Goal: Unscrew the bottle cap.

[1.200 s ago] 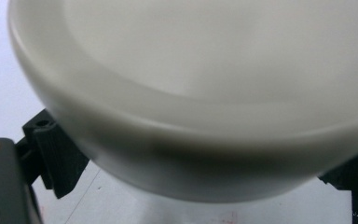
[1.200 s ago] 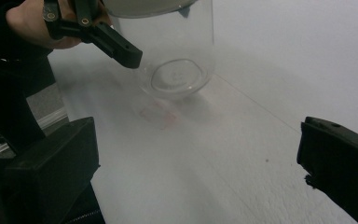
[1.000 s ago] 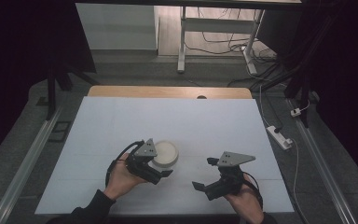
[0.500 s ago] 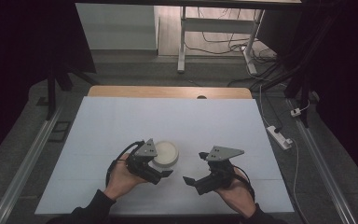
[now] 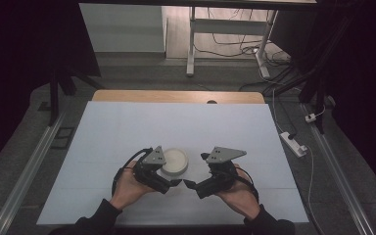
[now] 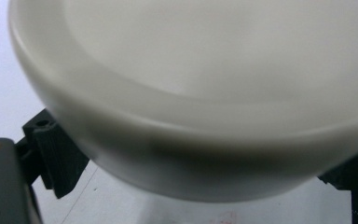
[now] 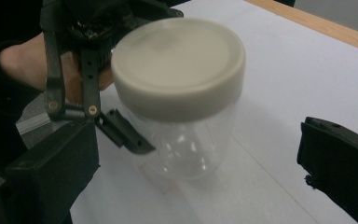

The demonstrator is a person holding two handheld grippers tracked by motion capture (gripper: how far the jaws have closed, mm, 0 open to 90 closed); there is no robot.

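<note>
The clear jar with its cream screw lid stands upright on the white table cover, between the two grippers.

Left gripper: the jaws stand on either side of the jar body below the lid. In the left gripper view the lid sits directly above and ahead of the jaws, one ribbed black jaw at each lower edge of the frame. Whether the jaws press on the glass or merely flank it cannot be told. In the right gripper view, the left gripper reaches in from the far side of the jar, one fingertip lying against the lower wall of the jar.

Right gripper: the jaws are spread wide apart and hold nothing. The jar stands ahead of them, nearer the left-hand jaw in the right gripper view and clear of both.

In the high view the two grippers point toward each other, tips close together, just on the person's side of the jar lid. Beyond the cover, the wooden table edge lies at the far side.
</note>
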